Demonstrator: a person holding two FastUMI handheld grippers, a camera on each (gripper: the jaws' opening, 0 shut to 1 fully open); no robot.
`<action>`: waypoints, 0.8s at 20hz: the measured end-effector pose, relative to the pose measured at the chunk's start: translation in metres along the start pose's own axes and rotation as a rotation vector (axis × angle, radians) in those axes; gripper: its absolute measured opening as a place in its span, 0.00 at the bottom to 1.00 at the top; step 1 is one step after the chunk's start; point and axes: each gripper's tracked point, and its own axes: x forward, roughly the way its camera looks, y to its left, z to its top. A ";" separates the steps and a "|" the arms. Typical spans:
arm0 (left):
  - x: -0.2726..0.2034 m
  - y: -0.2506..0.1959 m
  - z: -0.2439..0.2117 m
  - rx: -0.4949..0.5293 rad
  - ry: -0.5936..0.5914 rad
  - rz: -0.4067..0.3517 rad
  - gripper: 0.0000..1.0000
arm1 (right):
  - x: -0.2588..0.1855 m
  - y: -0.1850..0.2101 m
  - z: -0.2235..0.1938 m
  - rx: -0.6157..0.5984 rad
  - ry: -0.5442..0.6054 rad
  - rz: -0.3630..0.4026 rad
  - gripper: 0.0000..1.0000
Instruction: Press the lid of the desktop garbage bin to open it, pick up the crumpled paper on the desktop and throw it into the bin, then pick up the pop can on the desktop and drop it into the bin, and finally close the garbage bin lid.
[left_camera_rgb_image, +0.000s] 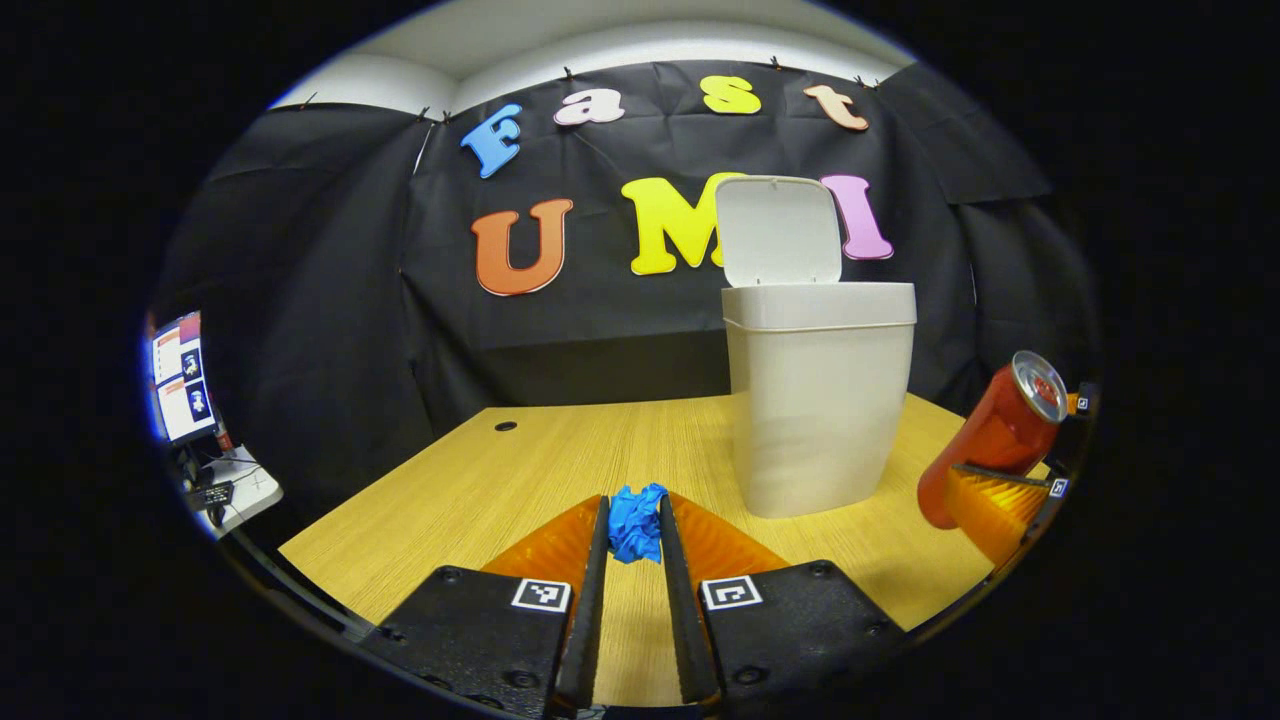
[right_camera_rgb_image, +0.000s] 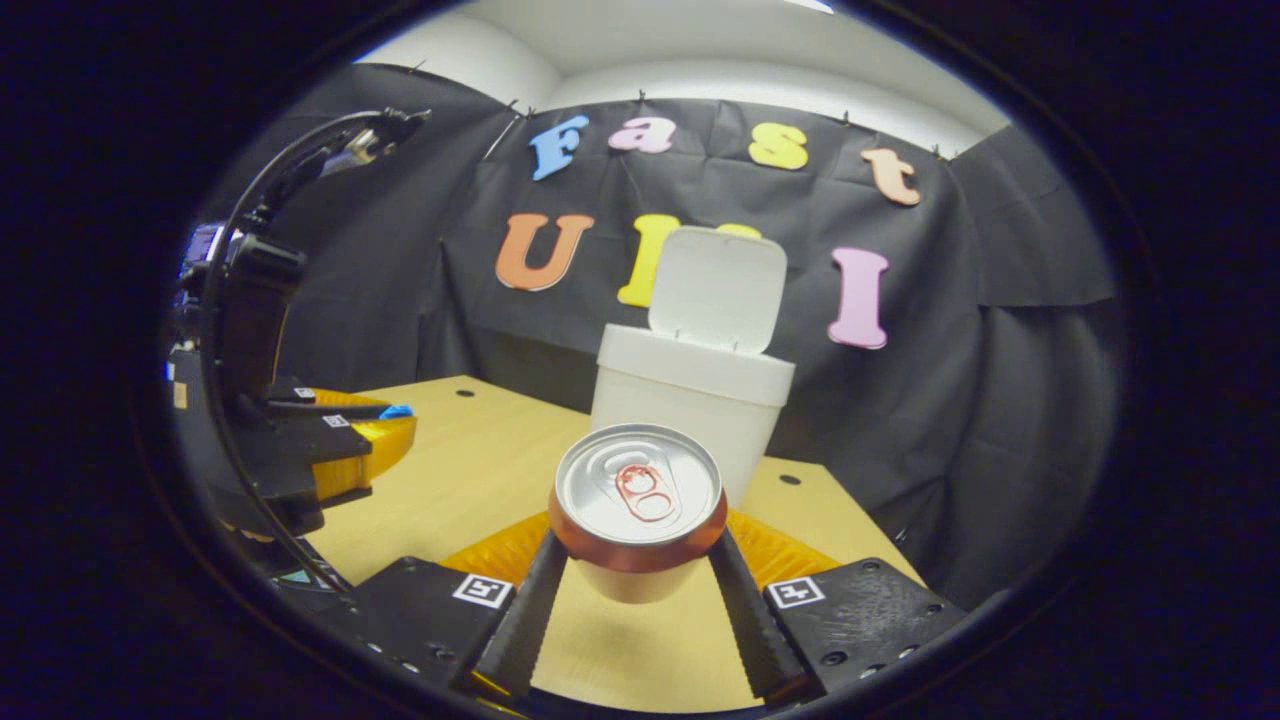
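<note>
The desktop garbage bin stands on the bench near its far edge, with the lid raised upright behind the opening. The left gripper has its fingers clenched on the blue crumpled paper, held low over the bench, short of the bin. The right gripper has its fingers grasping the red pop can, which is lifted clear of the bench with its top facing the camera. The paper and can are both in hand; neither is yet in the bin. Risk 1: both loads approaching the opening together may bring the grippers into contact and knock the light bin or tip its lid shut. Risk 2: the can is gripped on a smooth curved wall and may slip or rotate if the grip loosens. Risk 3: the paper, released short of the rim, falls onto the bench.
</note>
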 end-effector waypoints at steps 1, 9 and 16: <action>-0.004 -0.002 0.008 -0.001 -0.021 -0.002 0.33 | -0.008 -0.006 0.010 0.010 -0.035 -0.010 0.78; -0.002 -0.026 0.081 -0.075 -0.126 -0.056 0.33 | -0.057 -0.036 0.055 0.109 -0.174 0.007 0.77; 0.044 -0.030 0.156 -0.145 -0.187 -0.043 0.33 | -0.054 -0.037 0.050 0.123 -0.158 0.039 0.77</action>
